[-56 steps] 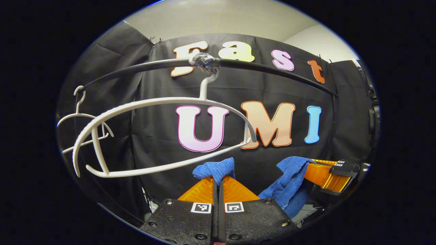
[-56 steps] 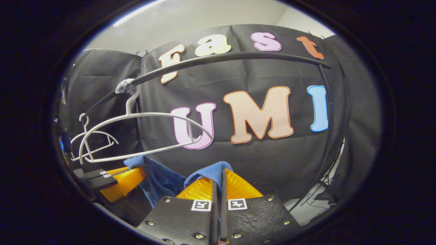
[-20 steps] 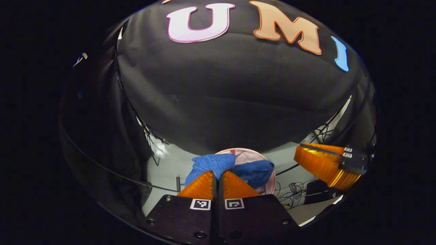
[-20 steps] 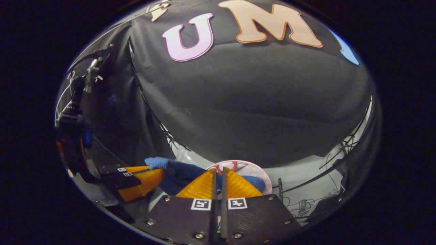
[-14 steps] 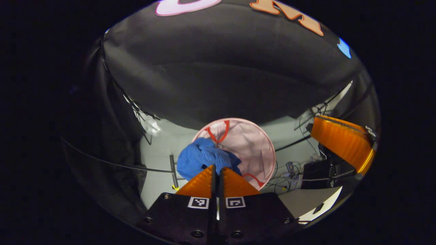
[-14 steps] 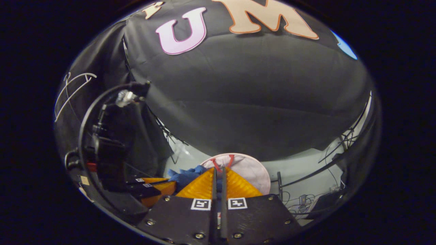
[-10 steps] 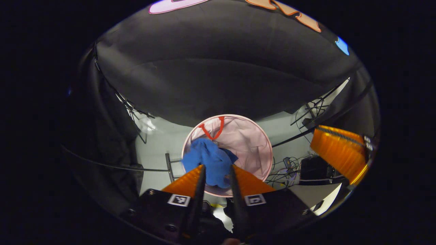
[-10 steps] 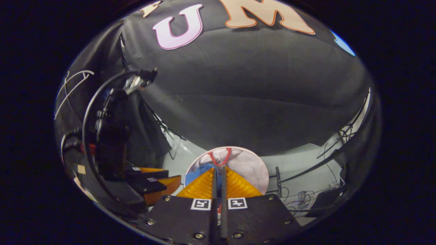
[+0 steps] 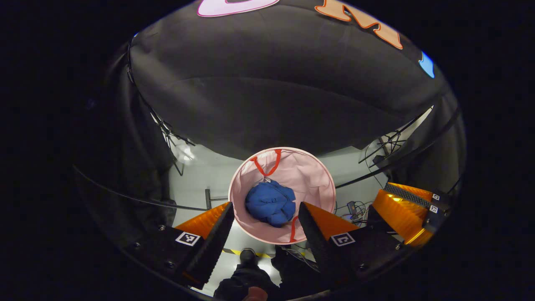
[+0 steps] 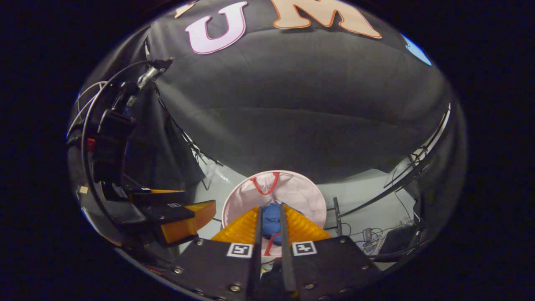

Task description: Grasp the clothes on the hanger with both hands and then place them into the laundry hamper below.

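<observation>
The blue garment (image 9: 270, 202) lies crumpled in a heap inside the pink laundry hamper (image 9: 311, 175), resting on its bottom a little toward the near-left side, with pink lining showing all round it and the red handle loop (image 9: 267, 164) on the far rim just beyond it. Nothing of mine touches it: my left gripper (image 9: 264, 218) hangs above the hamper with its fingers spread wide apart, one to each side of the heap as I look down, and open air between them. In the right gripper view the same blue heap (image 10: 271, 221) shows through the narrow slot of my right gripper (image 10: 270, 217), whose fingers stand slightly parted and hold nothing; they cover the near part of the hamper rim (image 10: 292, 190) and most of the cloth, so I cannot make out how it is folded. The hamper stands on pale floor (image 9: 196, 184), its round rim free on every side; a short dark bar (image 9: 207, 198) is near its left edge, and a tangle of cables (image 9: 353, 207) lies to its right, apart from it. Behind the hamper the black cloth wall (image 9: 267, 96) drops to the floor close by. My right gripper's fingers also show at the right edge of the left gripper view, partly cut off.
</observation>
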`<state>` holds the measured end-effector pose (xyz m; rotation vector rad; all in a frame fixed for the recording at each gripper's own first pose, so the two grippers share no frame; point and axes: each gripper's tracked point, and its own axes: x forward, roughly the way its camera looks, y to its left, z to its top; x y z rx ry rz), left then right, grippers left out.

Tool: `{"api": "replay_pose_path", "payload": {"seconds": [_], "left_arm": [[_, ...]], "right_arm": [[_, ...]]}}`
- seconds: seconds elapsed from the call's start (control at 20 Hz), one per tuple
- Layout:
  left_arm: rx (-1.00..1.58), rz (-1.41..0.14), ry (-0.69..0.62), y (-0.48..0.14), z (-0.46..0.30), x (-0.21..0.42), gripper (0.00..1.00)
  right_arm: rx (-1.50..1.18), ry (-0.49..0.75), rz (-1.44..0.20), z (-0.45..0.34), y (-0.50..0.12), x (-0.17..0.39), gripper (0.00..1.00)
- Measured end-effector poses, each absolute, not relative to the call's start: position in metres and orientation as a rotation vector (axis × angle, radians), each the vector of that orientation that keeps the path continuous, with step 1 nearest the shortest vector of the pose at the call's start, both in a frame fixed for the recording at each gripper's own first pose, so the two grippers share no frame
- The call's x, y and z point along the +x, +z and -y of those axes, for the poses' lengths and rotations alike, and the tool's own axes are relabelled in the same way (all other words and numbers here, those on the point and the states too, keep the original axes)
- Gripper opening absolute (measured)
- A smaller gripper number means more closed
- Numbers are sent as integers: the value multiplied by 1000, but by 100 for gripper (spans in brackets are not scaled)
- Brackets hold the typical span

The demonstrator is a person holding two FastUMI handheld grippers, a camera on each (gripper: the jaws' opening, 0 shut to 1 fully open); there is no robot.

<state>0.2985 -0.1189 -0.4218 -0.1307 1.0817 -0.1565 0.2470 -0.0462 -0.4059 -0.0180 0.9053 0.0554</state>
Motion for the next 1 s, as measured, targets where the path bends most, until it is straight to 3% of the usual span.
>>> {"api": "replay_pose_path", "payload": {"seconds": [0.1, 0.15, 0.3, 0.35, 1.0], "left_arm": [[-125, -1060, -164, -414, 115, 298, 98], [-120, -1048, -168, -412, 112, 294, 98], [-112, -1023, -175, -406, 107, 282, 98], [-116, -1010, -180, -399, 105, 278, 98], [-83, -867, -258, -348, 59, 253, 99]], "right_arm": [[-32, 57, -911, 40, -408, 240, 26], [-31, 67, -920, 35, -407, 236, 36], [-42, 38, -915, 28, -403, 225, 95], [-46, 20, -908, 26, -402, 221, 99], [-23, -174, -774, 5, -339, 184, 100]]}}
